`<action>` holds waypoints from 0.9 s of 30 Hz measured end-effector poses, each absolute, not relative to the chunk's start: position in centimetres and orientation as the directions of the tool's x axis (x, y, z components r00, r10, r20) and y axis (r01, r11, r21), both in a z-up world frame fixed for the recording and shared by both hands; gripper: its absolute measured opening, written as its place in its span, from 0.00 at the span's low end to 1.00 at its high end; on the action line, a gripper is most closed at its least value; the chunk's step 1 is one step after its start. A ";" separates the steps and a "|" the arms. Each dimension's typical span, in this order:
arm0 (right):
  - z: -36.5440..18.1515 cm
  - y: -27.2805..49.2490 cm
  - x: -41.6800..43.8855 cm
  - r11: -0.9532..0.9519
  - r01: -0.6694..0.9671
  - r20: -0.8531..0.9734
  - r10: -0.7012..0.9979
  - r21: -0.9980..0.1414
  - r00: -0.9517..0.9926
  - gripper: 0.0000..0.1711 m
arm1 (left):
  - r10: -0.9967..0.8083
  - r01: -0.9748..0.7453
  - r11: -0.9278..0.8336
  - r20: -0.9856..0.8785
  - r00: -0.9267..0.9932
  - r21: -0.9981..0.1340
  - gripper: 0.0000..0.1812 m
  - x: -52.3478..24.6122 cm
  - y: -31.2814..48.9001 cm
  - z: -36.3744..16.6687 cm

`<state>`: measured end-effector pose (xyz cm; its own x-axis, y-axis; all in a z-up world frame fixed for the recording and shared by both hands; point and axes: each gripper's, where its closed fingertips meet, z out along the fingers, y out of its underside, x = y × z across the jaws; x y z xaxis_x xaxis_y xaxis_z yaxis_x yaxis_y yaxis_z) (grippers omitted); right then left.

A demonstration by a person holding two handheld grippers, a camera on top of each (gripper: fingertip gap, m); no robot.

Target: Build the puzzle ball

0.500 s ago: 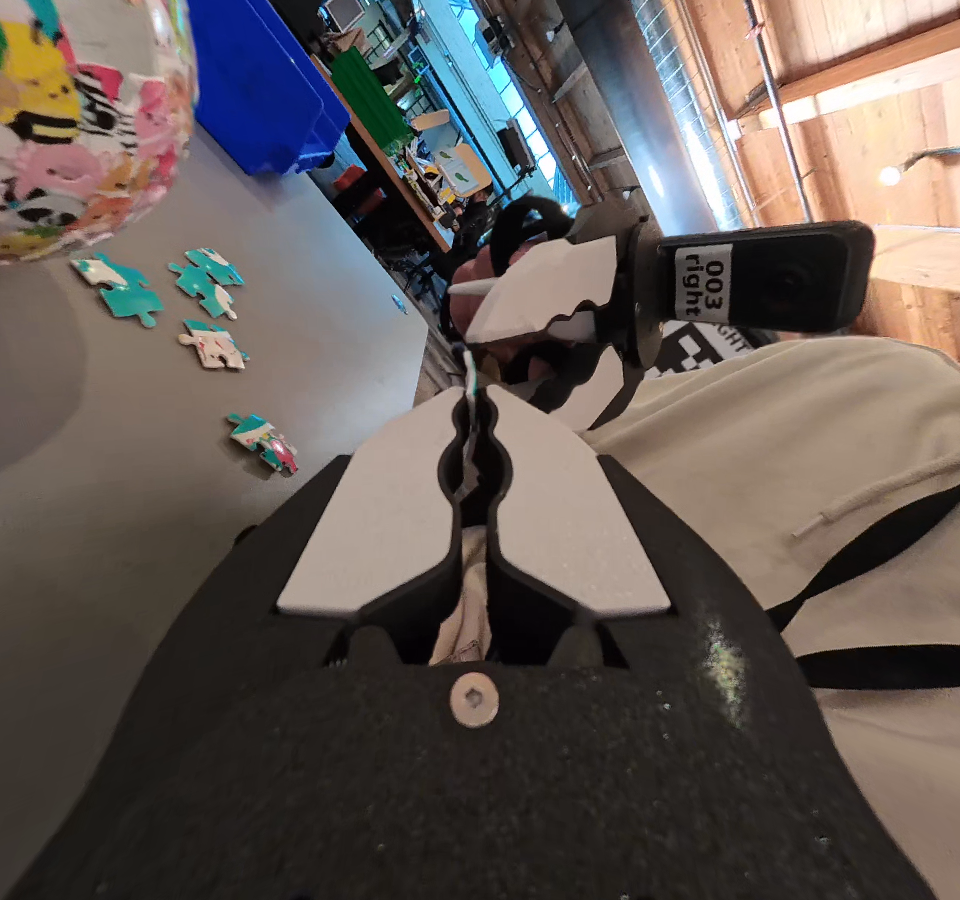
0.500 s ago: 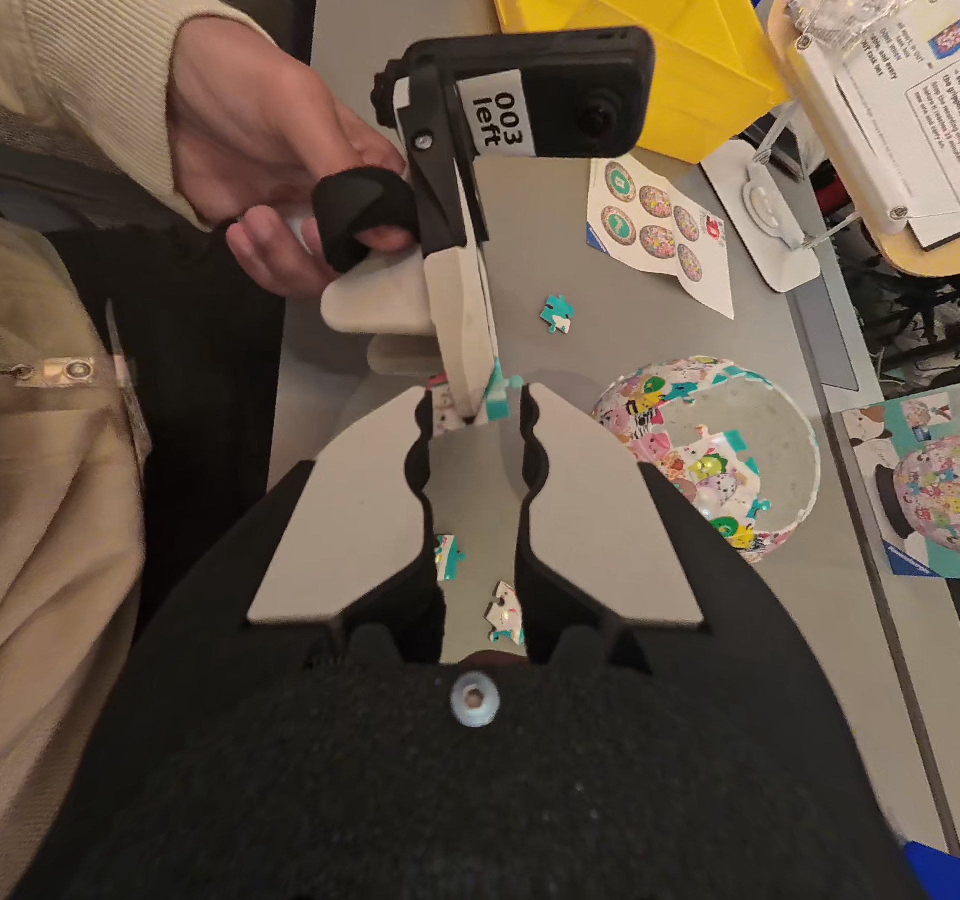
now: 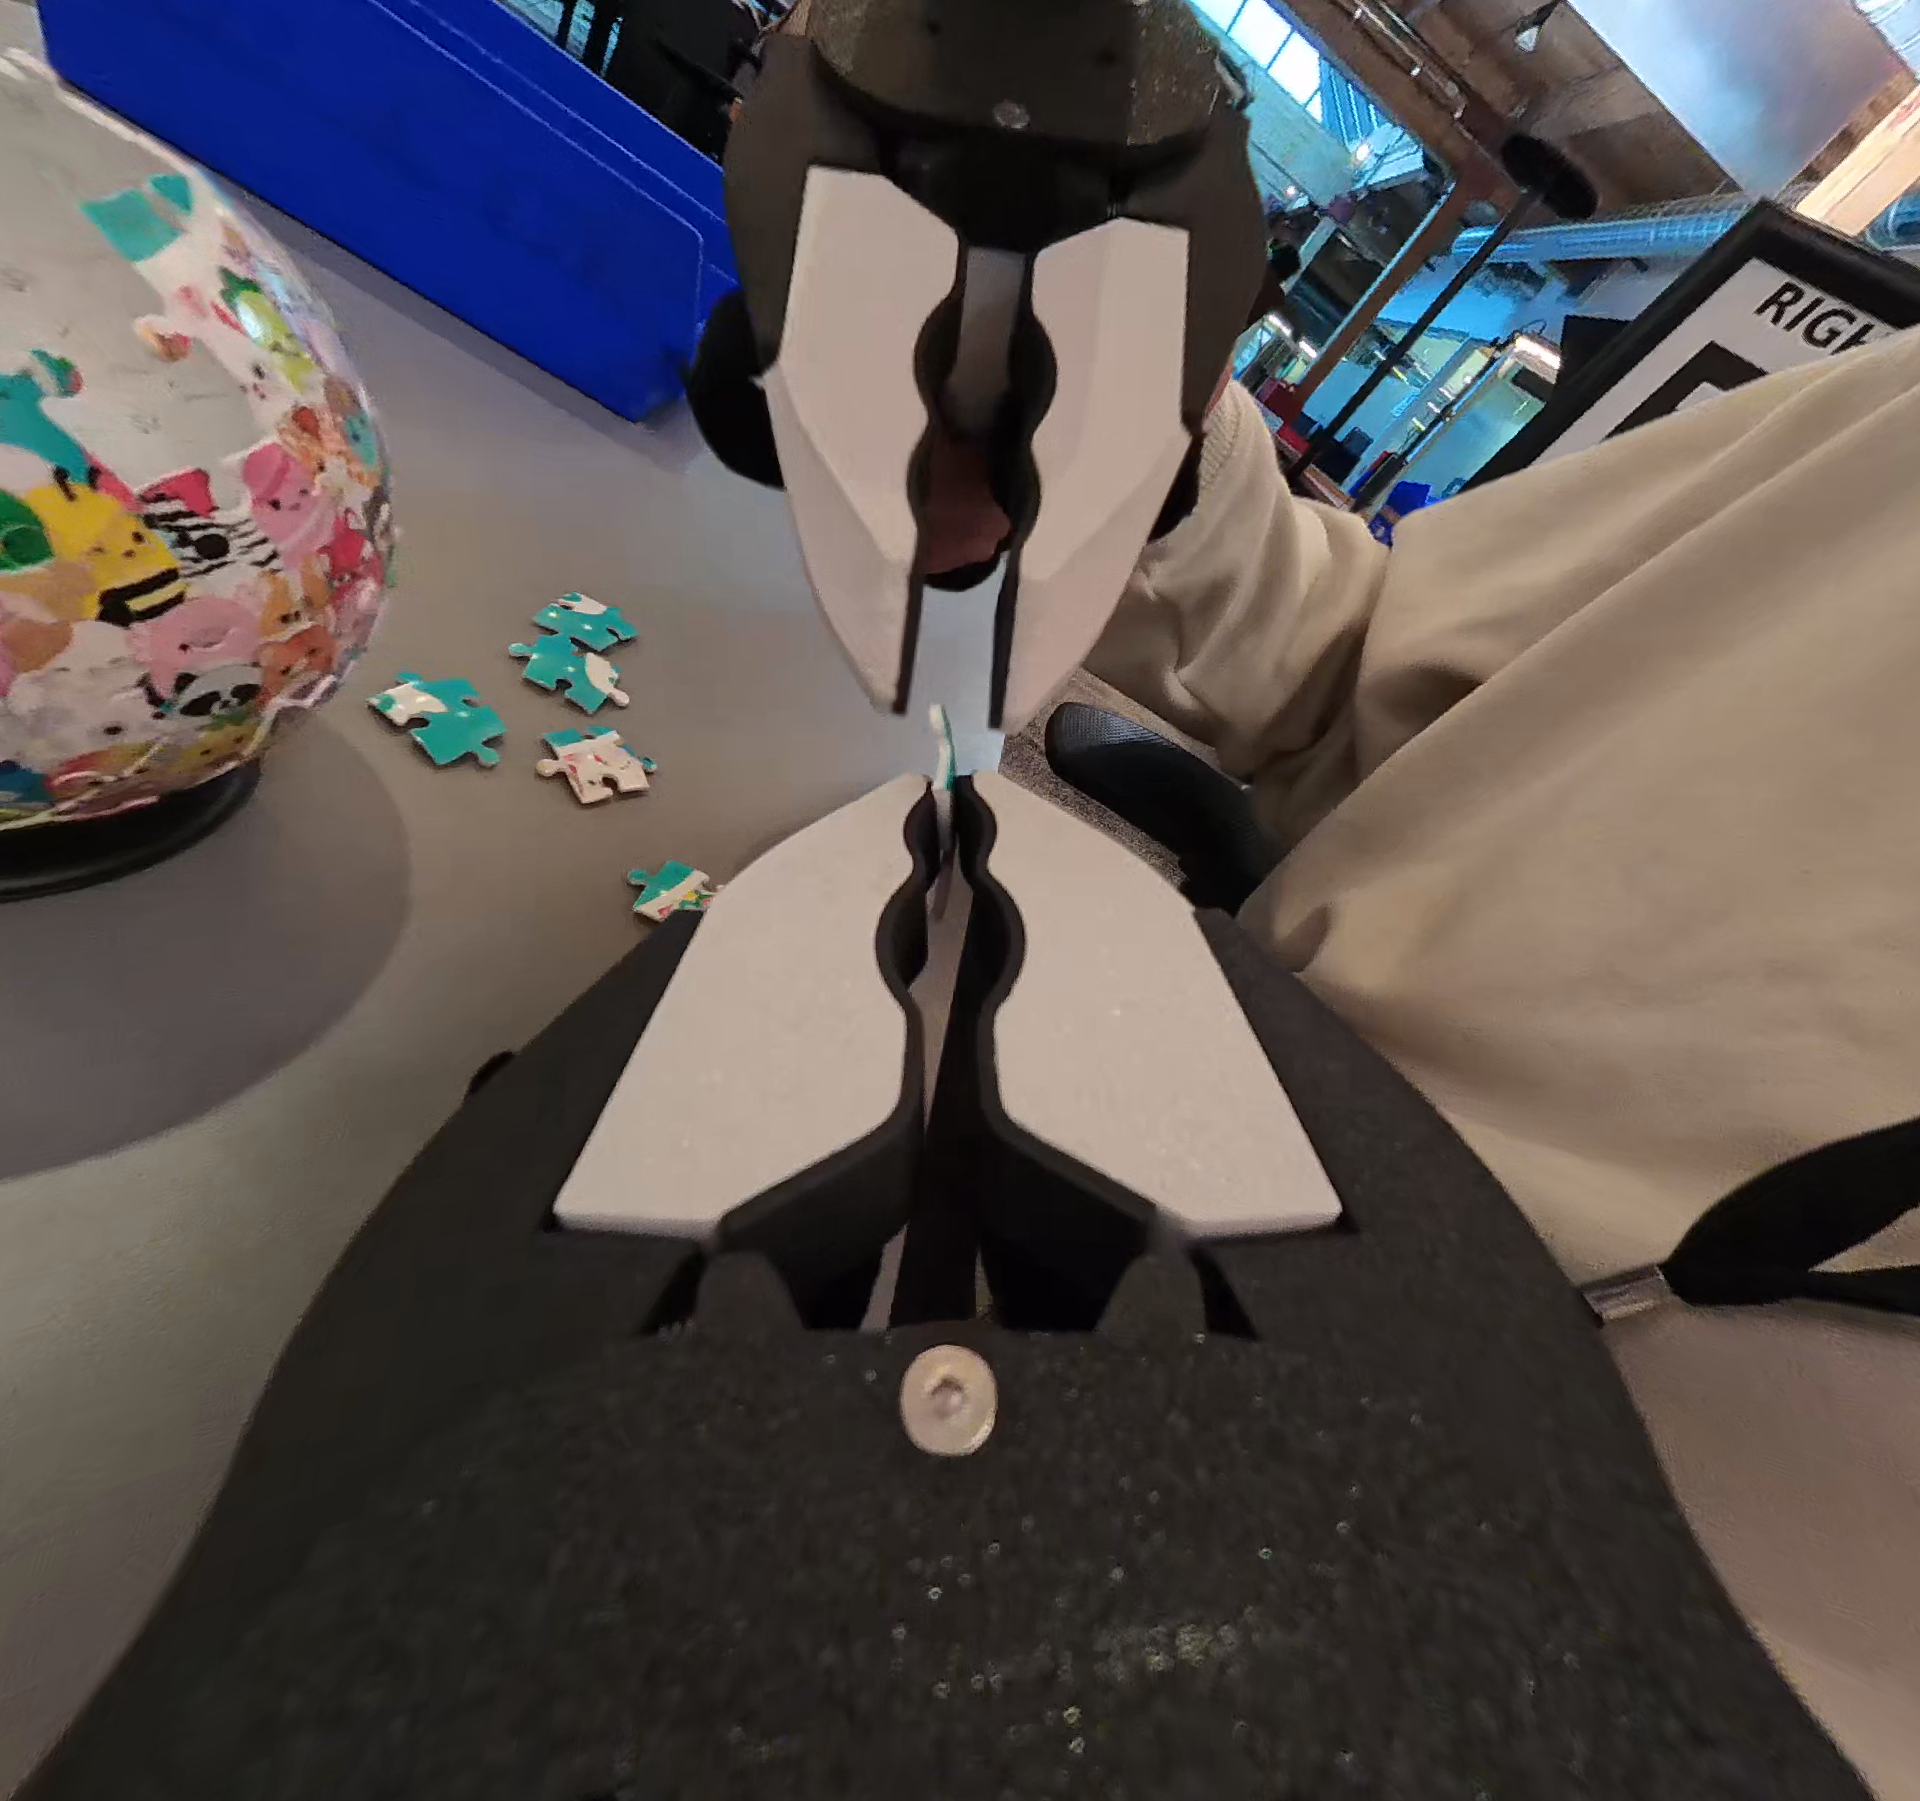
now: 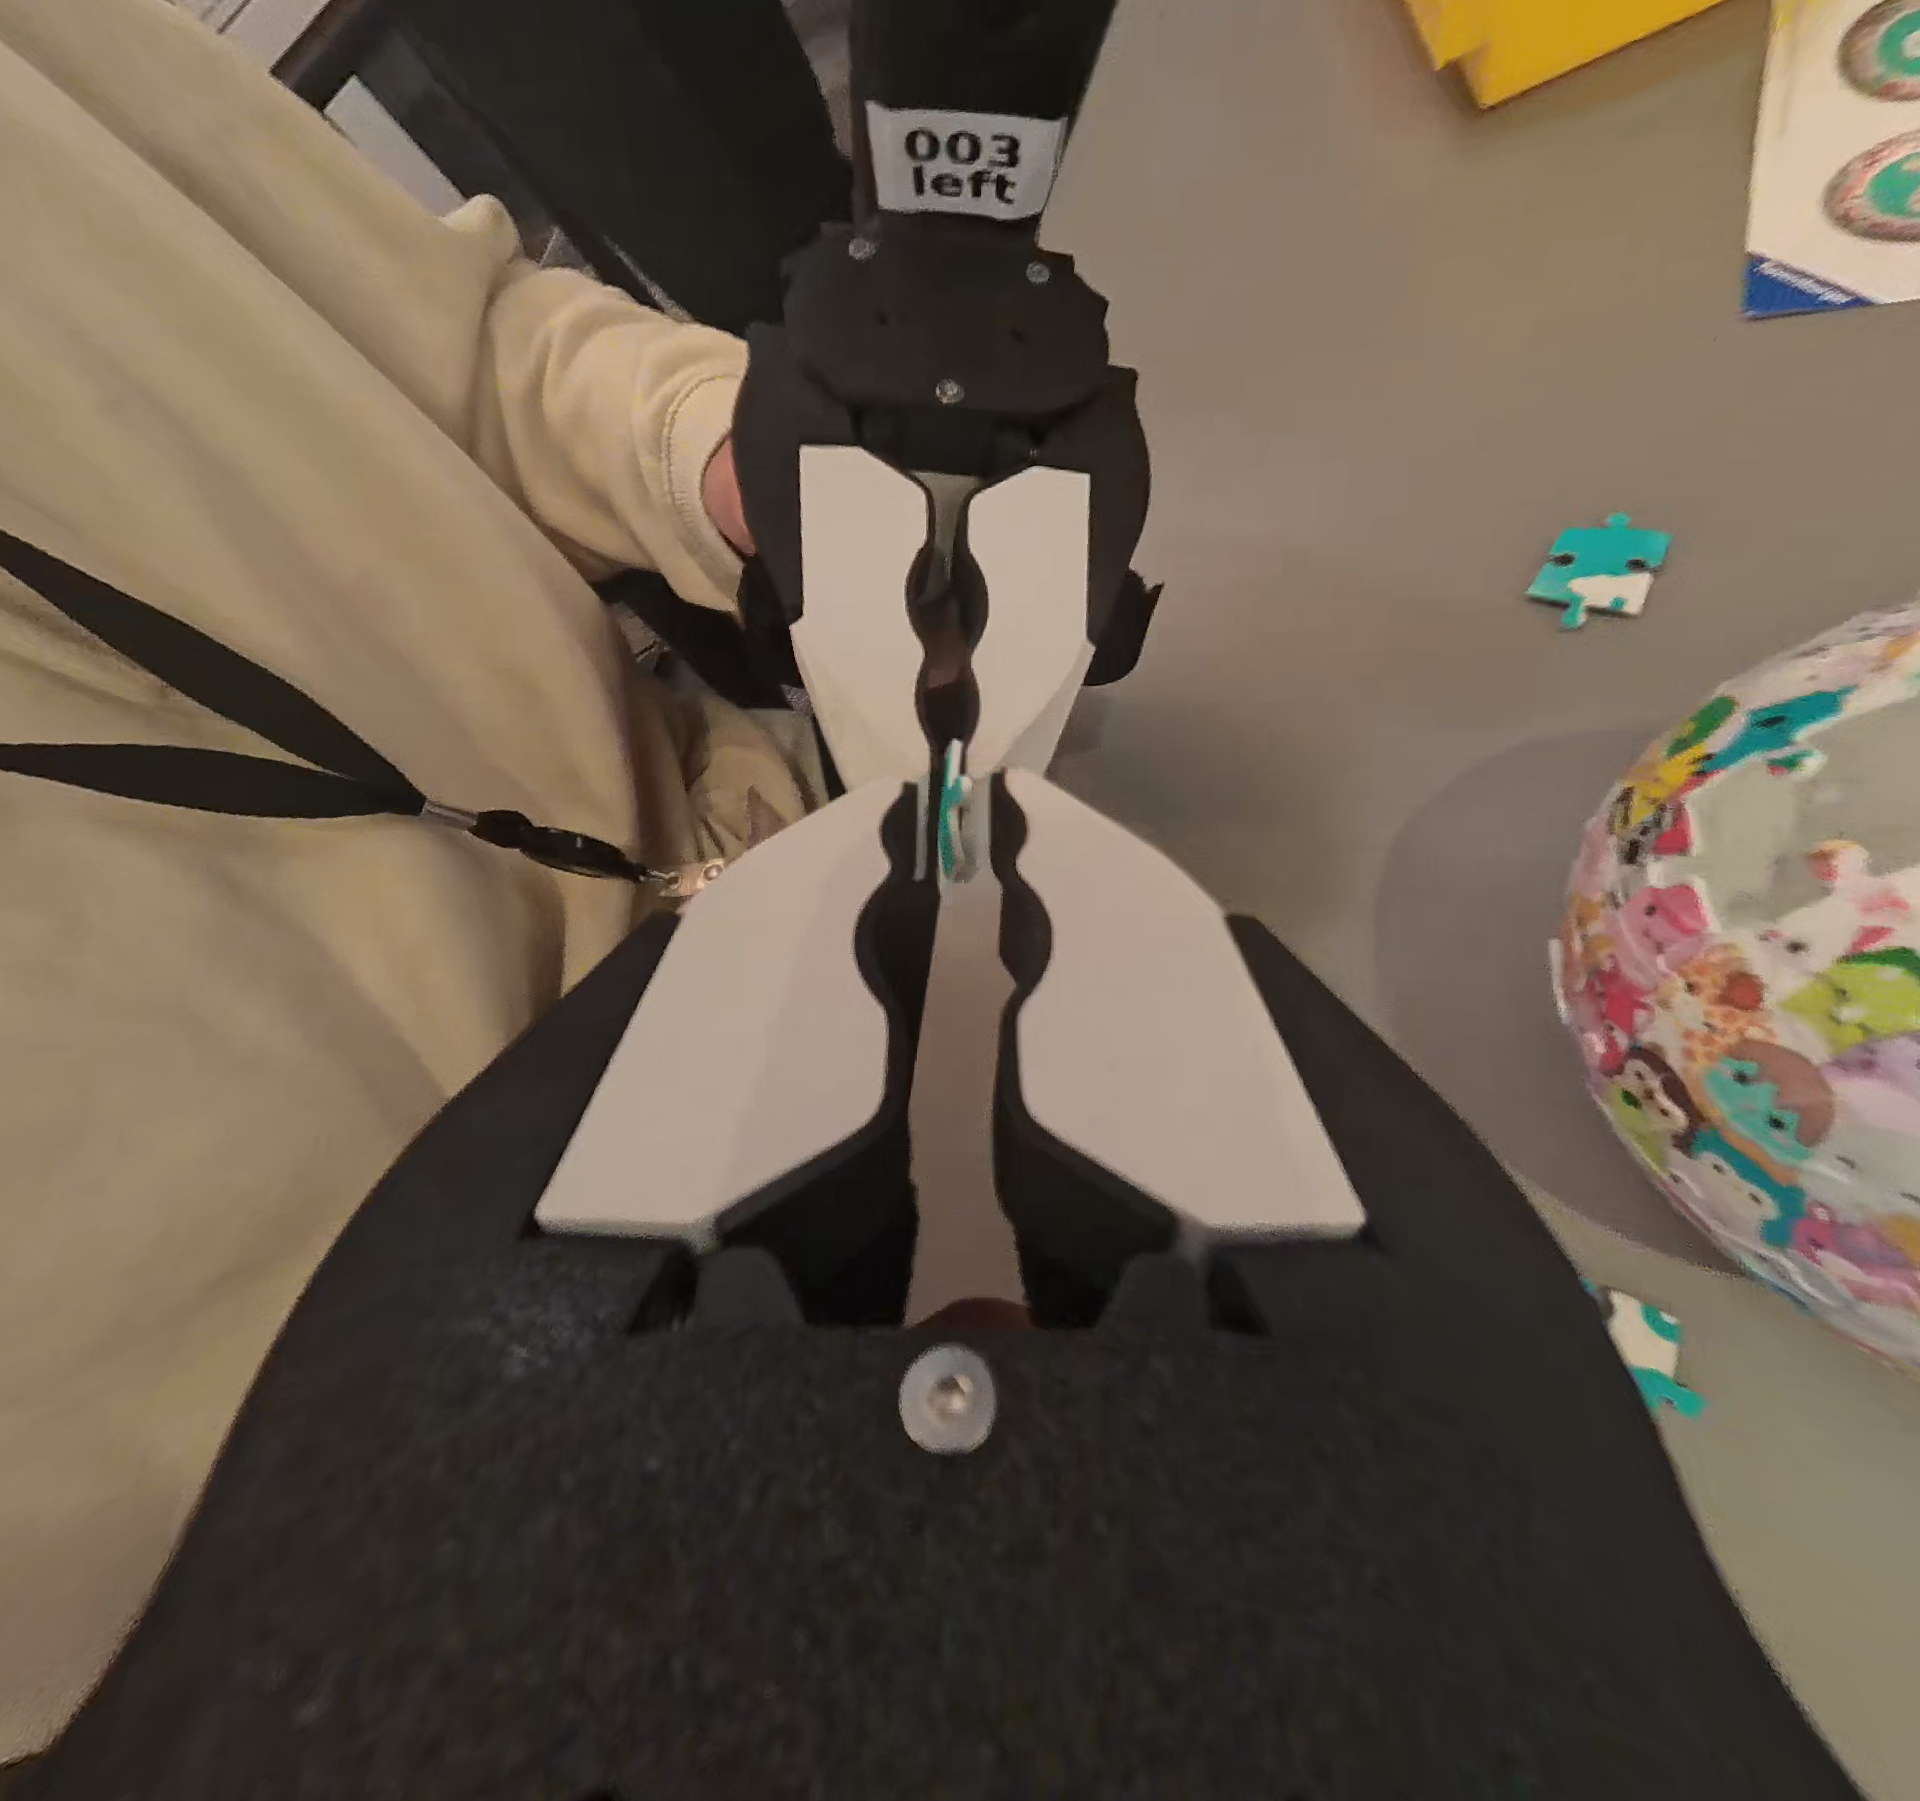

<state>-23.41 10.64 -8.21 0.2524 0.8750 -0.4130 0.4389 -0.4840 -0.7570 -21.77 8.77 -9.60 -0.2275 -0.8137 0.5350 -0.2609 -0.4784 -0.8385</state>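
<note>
While the left gripper (image 3: 943,795) pinches a teal puzzle piece (image 3: 941,749) edge-on, the right gripper (image 4: 954,801) faces it tip to tip, parted around that piece, beside the part-built puzzle ball (image 4: 1766,1045) on the grey table (image 4: 1351,504).

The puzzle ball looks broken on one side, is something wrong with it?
Not damage: the puzzle ball is unfinished, with a jagged gap exposing its grey inside. Loose puzzle pieces lie beside it on the table.

Two close wrist views face each other, sharing the grey table (image 3: 582,504).
</note>
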 end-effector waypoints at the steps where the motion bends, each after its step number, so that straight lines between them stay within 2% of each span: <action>1: -8.5 10.4 -23.4 -0.480 0.464 -0.412 0.877 -0.745 0.246 0.04 | -0.813 -0.256 -0.480 0.535 -0.229 -0.839 0.01 -21.8 8.8 -9.5; 13: -8.6 10.5 -24.0 -0.491 0.503 -0.430 0.870 -0.712 0.240 0.01 | -0.840 -0.272 -0.438 0.498 -0.217 -0.857 0.01 -21.9 8.5 -9.7; 16: -8.0 11.2 -23.9 -0.494 0.507 -0.436 0.868 -0.706 0.239 0.01 | -0.847 -0.233 -0.453 0.497 -0.188 -0.860 0.02 -21.9 9.4 -9.3; 18: -7.1 13.2 -22.7 -0.502 0.515 -0.415 0.865 -0.695 0.282 0.01 | -0.870 -0.209 -0.452 0.480 -0.115 -0.867 0.13 -22.2 10.9 -9.5; 19: -6.3 14.9 -21.8 -0.518 0.507 -0.402 0.855 -0.689 0.326 0.01 | -0.877 -0.196 -0.452 0.473 -0.078 -0.870 0.14 -22.5 11.8 -9.6; 21: -5.2 18.1 -20.1 -0.604 0.485 -0.462 0.796 -0.632 0.391 0.01 | -0.888 -0.163 -0.450 0.459 -0.024 -0.878 0.10 -23.0 13.3 -9.4; 23: -5.9 20.7 -18.6 -0.680 0.519 -0.501 0.733 -0.517 0.461 0.01 | -0.899 -0.160 -0.434 0.438 0.011 -0.887 0.00 -23.4 14.2 -9.5; 27: -6.9 22.5 -18.6 -0.759 0.532 -0.619 0.633 -0.376 0.465 0.01 | -0.902 -0.171 -0.429 0.431 0.028 -0.887 0.00 -23.4 14.6 -9.8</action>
<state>-18.56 22.46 -6.94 0.4650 0.6330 -0.6189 0.5323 -0.7585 -0.3759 -23.35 14.65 -9.78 0.0283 -0.9019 0.4311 -0.1707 -0.4293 -0.8869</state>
